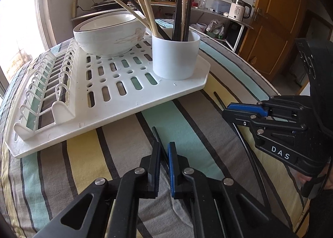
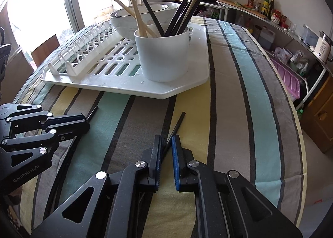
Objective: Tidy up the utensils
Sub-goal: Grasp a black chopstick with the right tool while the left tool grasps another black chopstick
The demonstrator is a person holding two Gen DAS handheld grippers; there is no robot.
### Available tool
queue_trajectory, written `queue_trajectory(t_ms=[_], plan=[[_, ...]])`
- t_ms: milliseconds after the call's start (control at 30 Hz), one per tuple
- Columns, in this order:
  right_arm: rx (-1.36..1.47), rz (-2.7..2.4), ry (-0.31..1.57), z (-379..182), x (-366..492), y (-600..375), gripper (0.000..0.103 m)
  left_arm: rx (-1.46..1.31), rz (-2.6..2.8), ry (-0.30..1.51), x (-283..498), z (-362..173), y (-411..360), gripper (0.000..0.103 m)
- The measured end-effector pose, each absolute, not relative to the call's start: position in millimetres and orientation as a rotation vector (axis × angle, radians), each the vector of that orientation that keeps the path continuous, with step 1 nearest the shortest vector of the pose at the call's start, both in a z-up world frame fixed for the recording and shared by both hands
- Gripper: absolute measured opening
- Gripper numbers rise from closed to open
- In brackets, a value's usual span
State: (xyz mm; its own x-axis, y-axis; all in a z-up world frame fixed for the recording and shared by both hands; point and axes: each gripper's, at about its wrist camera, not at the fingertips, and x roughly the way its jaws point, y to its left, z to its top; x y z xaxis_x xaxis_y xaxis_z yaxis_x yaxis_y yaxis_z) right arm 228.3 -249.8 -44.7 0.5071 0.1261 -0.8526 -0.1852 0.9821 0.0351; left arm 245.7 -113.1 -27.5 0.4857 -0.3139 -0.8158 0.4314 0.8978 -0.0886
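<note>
On the striped tablecloth (image 1: 87, 154), the left gripper (image 1: 164, 148) sits low with its jaws a narrow gap apart, a black chopstick (image 1: 155, 133) running between them and poking out ahead of the tips. Whether the pads actually press on it cannot be told. Ahead and to the left of those jaws lies the white dish rack (image 1: 116, 100), with its row of plate slots at the far left and a white bowl (image 1: 110, 35) standing on the perforated deck further back. Straight ahead of the jaws, on the rack's near right corner, stands the white utensil cup (image 1: 175, 56), holding a fan of pale wooden and black chopsticks (image 1: 183, 8) that lean outward.

To the right, the right gripper (image 2: 166, 144) also rests near the cloth, its jaws slightly apart with a second black chopstick (image 2: 179, 122) lying between the blue pads (image 2: 177, 160) and extending forward toward the rack. Contact with the pads is unclear here too. The cup stands ahead of these jaws, a little left of centre. Beyond the table's right edge runs a shelf (image 2: 291, 27) with bottles and a kettle.
</note>
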Motion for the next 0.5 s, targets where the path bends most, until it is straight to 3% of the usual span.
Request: queue_trajectory(t_ms=[300, 500], plan=[[-0.070, 0.147, 1.067, -44.0, 243.4, -244.7, 0.010, 0.257, -0.423, 0.970, 246.3, -27.3, -132.7, 0.008], [-0.019, 0.153, 1.045, -41.8, 239.3, -249.1, 0.006, 0.182, -0.437, 0.985, 251.1, -25.0, -125.2, 0.006]])
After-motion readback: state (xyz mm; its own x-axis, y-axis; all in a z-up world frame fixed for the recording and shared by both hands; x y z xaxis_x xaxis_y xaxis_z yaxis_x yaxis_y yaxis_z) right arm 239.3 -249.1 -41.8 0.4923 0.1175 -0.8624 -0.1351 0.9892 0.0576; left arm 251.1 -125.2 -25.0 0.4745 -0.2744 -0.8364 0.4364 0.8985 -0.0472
